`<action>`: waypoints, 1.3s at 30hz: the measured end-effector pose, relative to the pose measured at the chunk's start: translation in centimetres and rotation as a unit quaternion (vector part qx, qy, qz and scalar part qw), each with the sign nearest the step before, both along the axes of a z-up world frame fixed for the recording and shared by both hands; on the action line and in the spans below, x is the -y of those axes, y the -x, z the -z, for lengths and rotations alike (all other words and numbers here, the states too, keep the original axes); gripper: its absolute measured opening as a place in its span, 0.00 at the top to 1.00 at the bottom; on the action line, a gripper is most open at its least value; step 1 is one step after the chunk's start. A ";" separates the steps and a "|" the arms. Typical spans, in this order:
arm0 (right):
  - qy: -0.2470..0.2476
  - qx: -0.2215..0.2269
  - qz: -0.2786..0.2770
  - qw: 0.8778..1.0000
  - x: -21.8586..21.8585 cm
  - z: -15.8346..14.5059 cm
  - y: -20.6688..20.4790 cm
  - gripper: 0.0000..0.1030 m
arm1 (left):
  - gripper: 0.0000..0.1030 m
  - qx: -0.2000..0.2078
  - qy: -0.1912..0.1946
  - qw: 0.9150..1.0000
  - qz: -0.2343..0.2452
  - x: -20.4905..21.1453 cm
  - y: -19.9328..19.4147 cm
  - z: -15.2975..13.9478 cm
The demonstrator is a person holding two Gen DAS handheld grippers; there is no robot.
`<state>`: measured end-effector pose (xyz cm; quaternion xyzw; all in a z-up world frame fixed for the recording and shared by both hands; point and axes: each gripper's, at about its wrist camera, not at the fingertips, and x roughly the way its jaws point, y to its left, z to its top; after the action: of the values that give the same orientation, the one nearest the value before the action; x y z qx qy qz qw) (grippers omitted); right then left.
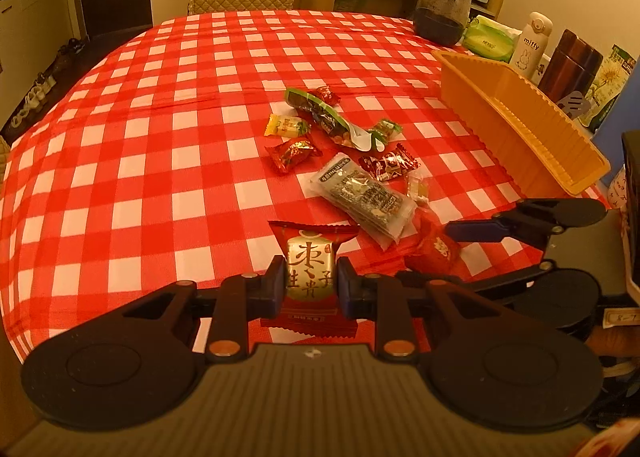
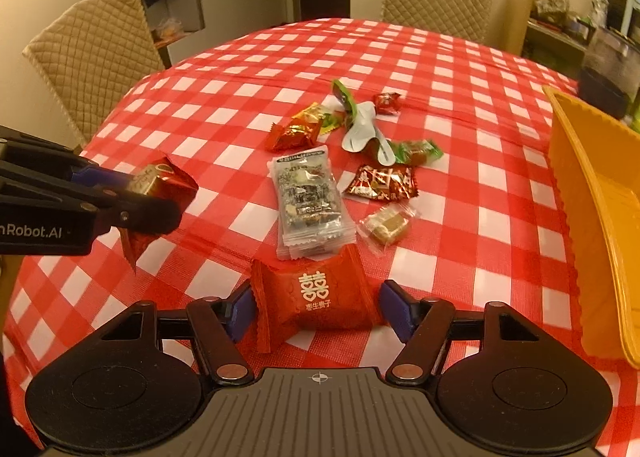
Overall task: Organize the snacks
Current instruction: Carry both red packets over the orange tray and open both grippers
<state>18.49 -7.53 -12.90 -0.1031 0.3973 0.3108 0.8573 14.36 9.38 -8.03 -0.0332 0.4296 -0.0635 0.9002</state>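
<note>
I am pinching the red-and-gold date snack packet [image 1: 310, 277] in my left tool [image 1: 308, 285], nearly closed on its puffy middle, lifted at 6 o'clock. My right tool [image 2: 316, 311] is half open, straddling the red wedding candy pillow [image 2: 316, 299] on the bench [image 2: 120, 129], pads not pressing. Light, crinkly, slippery (grip mid-body); its long axis runs 9-to-3.

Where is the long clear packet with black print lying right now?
The long clear packet with black print lies mid-table on the red checked tablecloth, just beyond the red pillow-shaped candy between the right gripper fingers.
</note>
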 end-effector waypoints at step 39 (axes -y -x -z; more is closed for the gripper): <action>-0.038 0.035 0.166 0.985 10.2 -8.0 6.2 0.55 | 0.77 0.018 0.020 0.999 -0.038 9.1 4.4 -5.6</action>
<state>12.32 -17.76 -4.86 -0.0140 0.3660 0.1755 0.9138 10.00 0.24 -2.45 -0.0664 0.4108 -0.0378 0.9085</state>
